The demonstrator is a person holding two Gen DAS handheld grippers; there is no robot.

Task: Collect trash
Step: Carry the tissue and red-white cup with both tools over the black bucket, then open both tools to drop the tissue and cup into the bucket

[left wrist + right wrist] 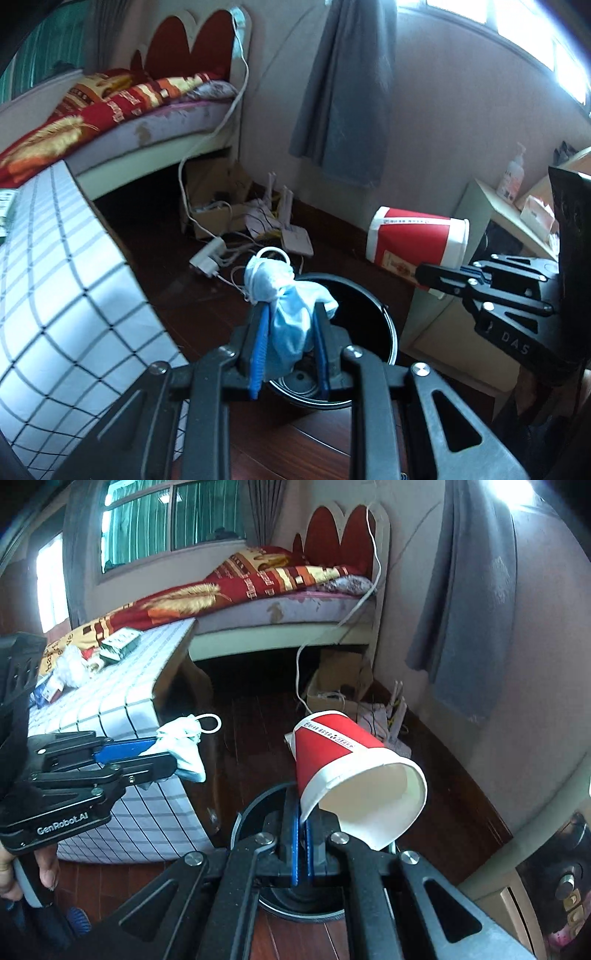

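left wrist: down-forward, close | right wrist: same | shared: bin (373, 314)

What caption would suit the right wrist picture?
Right tongs pinch a red paper cup by its rim above a black bin.

I'm looking at a bedroom: dark wood floor (155, 236), bed (280, 616) with a red headboard (184, 48), grey curtain (347, 92), and bright daylight through the window (147, 520).
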